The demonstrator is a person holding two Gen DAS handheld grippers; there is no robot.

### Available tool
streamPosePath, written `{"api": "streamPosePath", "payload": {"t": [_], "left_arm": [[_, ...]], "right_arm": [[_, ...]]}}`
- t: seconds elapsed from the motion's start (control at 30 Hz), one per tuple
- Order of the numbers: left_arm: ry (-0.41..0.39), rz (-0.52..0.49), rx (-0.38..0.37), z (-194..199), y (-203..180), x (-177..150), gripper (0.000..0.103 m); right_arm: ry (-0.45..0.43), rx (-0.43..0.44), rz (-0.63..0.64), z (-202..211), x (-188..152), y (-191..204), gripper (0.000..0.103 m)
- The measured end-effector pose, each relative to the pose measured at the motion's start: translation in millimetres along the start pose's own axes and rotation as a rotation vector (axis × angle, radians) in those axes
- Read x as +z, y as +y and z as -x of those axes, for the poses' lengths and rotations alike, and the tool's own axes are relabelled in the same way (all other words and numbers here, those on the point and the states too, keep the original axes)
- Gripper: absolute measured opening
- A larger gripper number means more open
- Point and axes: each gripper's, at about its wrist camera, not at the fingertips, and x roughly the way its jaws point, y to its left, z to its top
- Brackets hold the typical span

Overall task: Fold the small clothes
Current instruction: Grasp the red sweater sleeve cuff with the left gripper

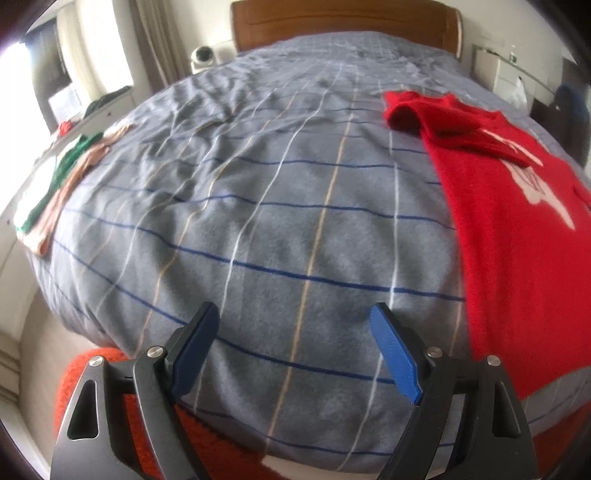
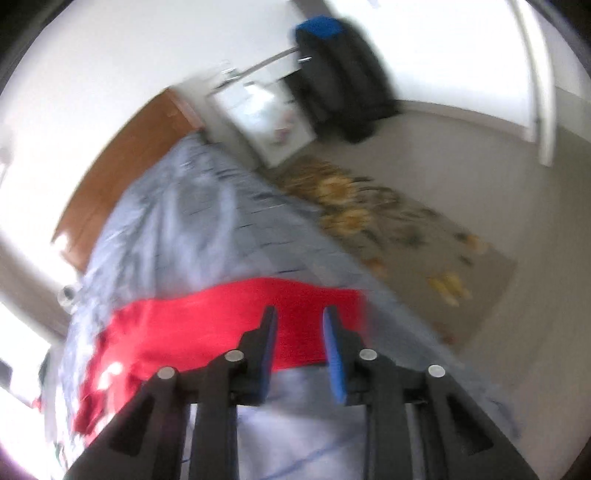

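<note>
A red garment (image 1: 517,240) with a white print lies spread on the right side of the grey checked bedcover (image 1: 258,221), one sleeve folded across its top. My left gripper (image 1: 295,308) hovers over bare cover near the bed's front edge, left of the garment, jaws wide open and empty. The right wrist view is blurred: the red garment (image 2: 207,325) lies just beyond my right gripper (image 2: 301,312). Its jaws stand a little apart with nothing between the blue pads, and it hangs above the cover (image 2: 177,221) near the bed's right edge.
A pile of green, white and pink clothes (image 1: 55,184) lies at the bed's left edge. Orange-red knit fabric (image 1: 122,369) shows under the left gripper. Wooden headboard (image 1: 343,22) at the far end. To the right stand a patterned rug (image 2: 388,221), white nightstand (image 2: 266,118) and dark bag (image 2: 343,85).
</note>
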Motion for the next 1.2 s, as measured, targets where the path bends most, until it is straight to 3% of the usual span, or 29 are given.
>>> {"api": "streamPosePath", "payload": {"t": [0.07,0.13,0.2,0.3,0.37,0.5,0.6,0.7,0.77,0.8,0.83,0.87,0.97,1.03,1.13,1.2], "left_arm": [[-0.012,-0.023,0.000,9,-3,3,0.085],[-0.042,-0.056,-0.018,24,-8,13,0.085],[-0.087,-0.105,-0.049,40,-18,31,0.086],[-0.171,-0.233,-0.125,59,-54,70,0.091],[-0.201,-0.384,-0.178,60,-99,97,0.094],[-0.163,-0.618,-0.278,29,-180,122,0.094],[-0.112,-0.703,-0.245,-14,-224,135,0.093],[-0.037,-0.706,-0.190,-60,-251,147,0.083],[-0.017,-0.686,-0.183,-75,-257,149,0.074],[-0.015,-0.662,-0.200,-81,-258,152,0.054],[-0.008,-0.630,-0.220,-81,-259,153,0.012],[0.004,-0.592,-0.217,-82,-257,158,0.004],[-0.026,-0.409,-0.292,-60,-228,176,0.003],[-0.067,-0.259,-0.295,-41,-180,194,0.003],[-0.093,0.005,-0.225,-29,-81,214,0.003],[-0.099,0.144,-0.100,-32,-14,215,0.003]], "right_arm": [[0.036,0.001,-0.027,-16,-9,-2,0.036],[0.082,-0.038,-0.097,-34,-24,-19,0.036],[0.061,-0.039,-0.116,-34,-31,-29,0.033],[0.031,-0.127,-0.029,-16,-31,-13,0.034],[0.014,-0.100,0.034,0,-37,3,0.034],[0.010,0.004,0.127,28,-76,36,0.042],[0.036,0.052,0.183,32,-118,57,0.044],[0.061,0.063,0.222,34,-158,69,0.044],[0.057,0.062,0.248,37,-173,76,0.044],[0.025,0.063,0.266,42,-173,81,0.044],[0.006,0.060,0.275,43,-171,84,0.044],[-0.005,0.056,0.284,43,-170,86,0.045],[0.036,0.034,0.285,32,-175,85,0.045],[0.032,0.030,0.289,30,-175,86,0.045],[0.028,0.029,0.308,32,-176,87,0.045],[0.025,0.027,0.314,32,-177,87,0.045]]}}
